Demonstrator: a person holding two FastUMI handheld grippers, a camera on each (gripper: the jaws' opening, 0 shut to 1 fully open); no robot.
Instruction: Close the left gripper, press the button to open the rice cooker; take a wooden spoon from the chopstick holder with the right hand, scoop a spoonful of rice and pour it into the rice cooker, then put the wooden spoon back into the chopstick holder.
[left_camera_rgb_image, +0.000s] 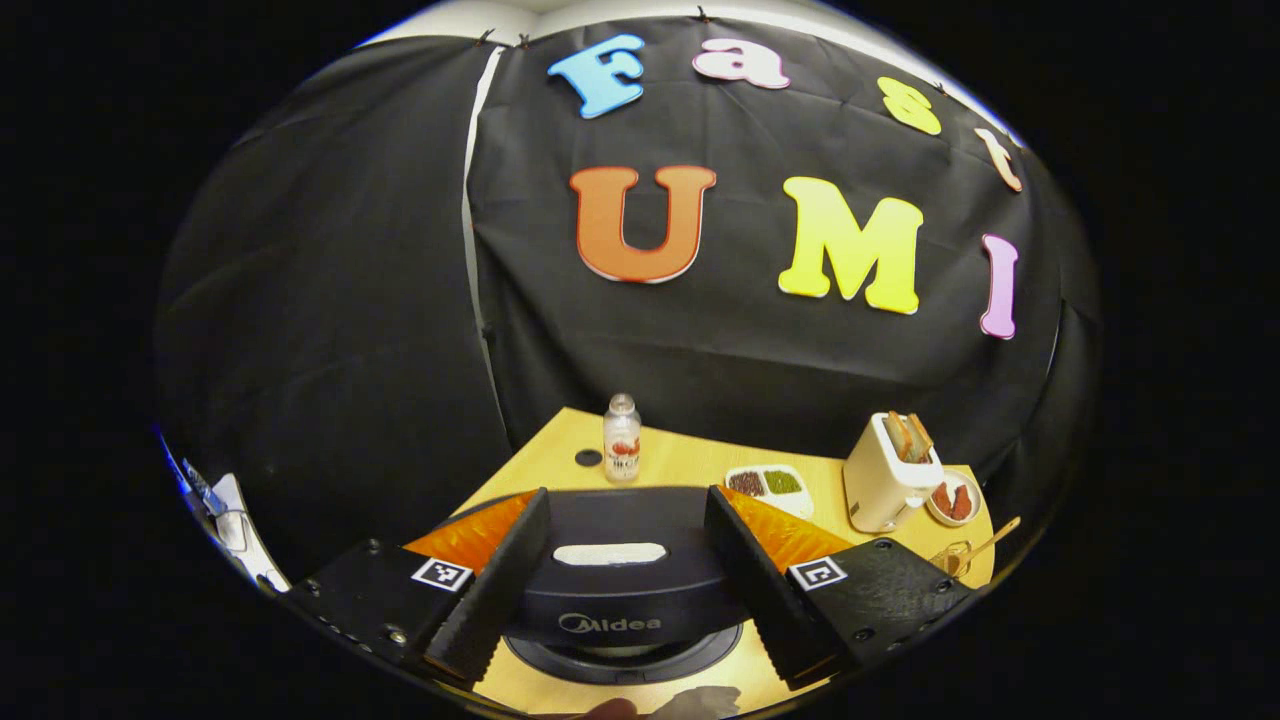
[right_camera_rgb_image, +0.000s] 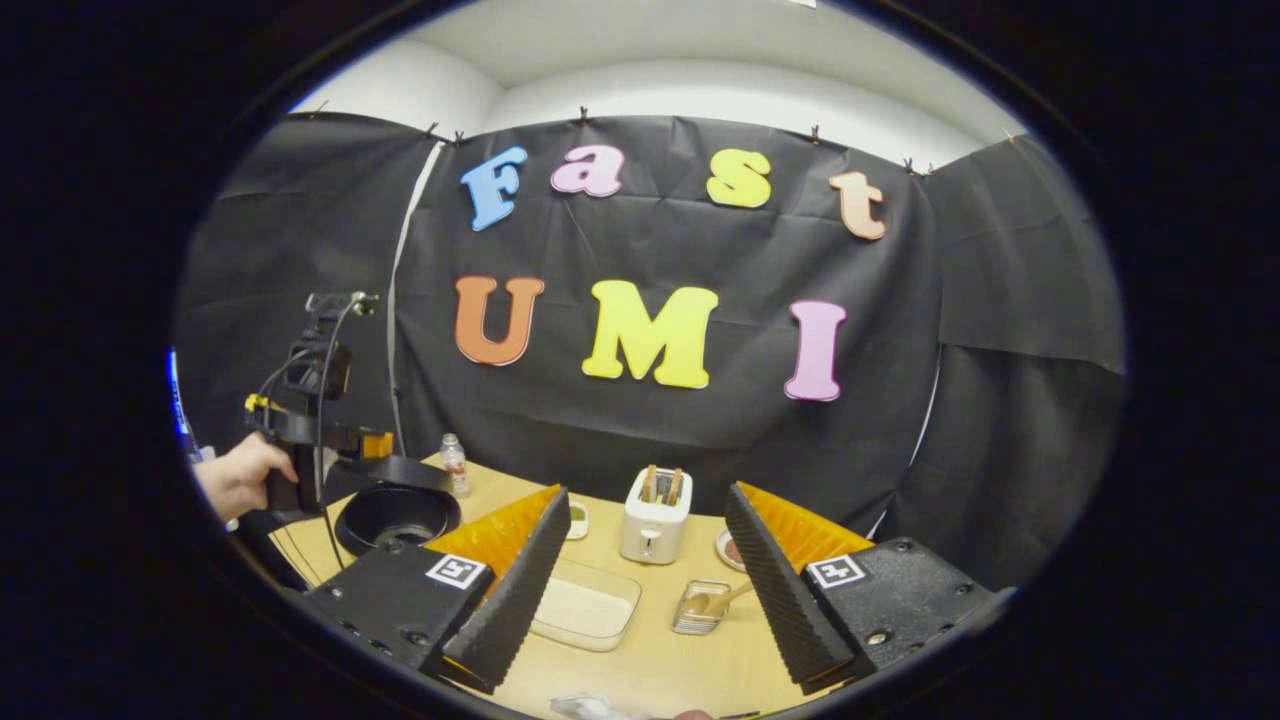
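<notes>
The black rice cooker lies low between the fingers of my left gripper, which is open and not pressing on it. In the right gripper view the cooker sits at the left with its lid raised over the dark pot. A hand holds the left gripper just above it. My right gripper is open and holds nothing. Ahead of it, the wooden spoon leans in the chopstick holder, and a clear box of rice lies to its left.
A white toaster with bread stands behind the rice box, a small plate to its right. A bottle, a divided dish, the toaster and the holder line the wooden table's back and right.
</notes>
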